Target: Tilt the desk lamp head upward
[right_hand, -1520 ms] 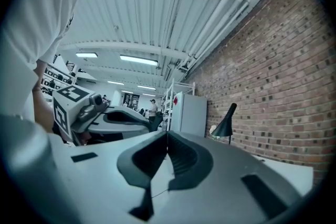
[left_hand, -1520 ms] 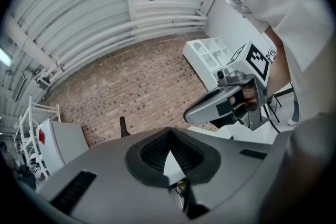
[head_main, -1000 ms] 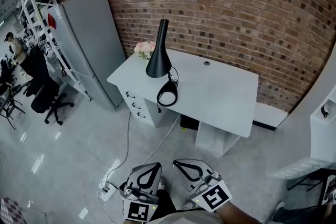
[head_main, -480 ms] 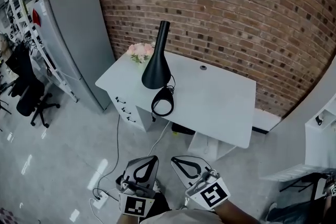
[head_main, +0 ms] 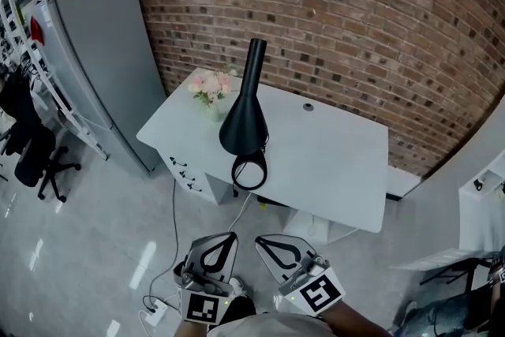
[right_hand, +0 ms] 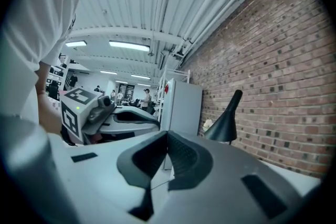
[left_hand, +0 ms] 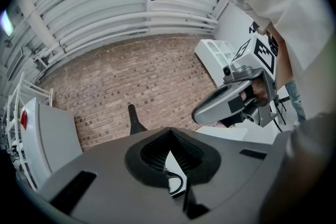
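Lamp: black desk lamp (head_main: 244, 122) on white desk (head_main: 339, 162), front-left part, shade mouth facing down.
L gripper (head_main: 233, 234): jaws together, tips touching, nothing btwn; low, well apart from lamp.
R gripper (head_main: 258, 239): jaws closed too, empty, just beside L.
Bkgd: pink flowers (head_main: 209, 85) behind lamp, brick wall (head_main: 355, 20).

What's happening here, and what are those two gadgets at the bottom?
A person holds a gripper in each hand: the left gripper and the right gripper, both shut and empty, held low in front of the body. The person stands short of a white desk by a brick wall. The black desk lamp on it is untouched.
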Demonstrator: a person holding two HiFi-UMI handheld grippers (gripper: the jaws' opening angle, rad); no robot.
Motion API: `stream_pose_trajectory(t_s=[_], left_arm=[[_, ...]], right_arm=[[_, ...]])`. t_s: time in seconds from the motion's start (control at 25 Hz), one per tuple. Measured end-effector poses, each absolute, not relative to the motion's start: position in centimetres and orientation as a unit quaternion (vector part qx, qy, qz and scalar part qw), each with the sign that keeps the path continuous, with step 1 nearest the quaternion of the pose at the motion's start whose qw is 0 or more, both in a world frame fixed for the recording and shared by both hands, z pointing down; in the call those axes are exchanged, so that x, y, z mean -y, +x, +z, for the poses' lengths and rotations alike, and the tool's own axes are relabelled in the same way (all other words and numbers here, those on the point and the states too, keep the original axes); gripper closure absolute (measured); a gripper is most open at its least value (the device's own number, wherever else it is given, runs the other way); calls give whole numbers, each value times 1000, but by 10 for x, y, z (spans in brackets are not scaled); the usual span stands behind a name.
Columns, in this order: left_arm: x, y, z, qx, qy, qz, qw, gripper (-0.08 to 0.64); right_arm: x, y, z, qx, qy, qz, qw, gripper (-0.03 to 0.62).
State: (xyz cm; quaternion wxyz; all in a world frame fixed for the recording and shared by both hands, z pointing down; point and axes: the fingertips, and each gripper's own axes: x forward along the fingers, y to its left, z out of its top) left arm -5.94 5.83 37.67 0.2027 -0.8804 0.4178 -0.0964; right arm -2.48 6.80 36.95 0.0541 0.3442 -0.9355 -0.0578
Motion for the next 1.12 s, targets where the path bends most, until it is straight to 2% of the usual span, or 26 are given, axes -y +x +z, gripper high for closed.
stream_pose_trajectory(t_s=[0.52,0.8,1.12], left_arm=[[18,-99,374,-370,-906,-60,198,555],[42,-93,379,-371,-909,-62,180,554],[80,-76,378,-397,-892,-93,197,555]], right_arm=[[9,-76,370,917,389,-53,67,575],[41,-63,379,913,398,-36,74,575],[86,-43,386,928,364,-37,63,575]])
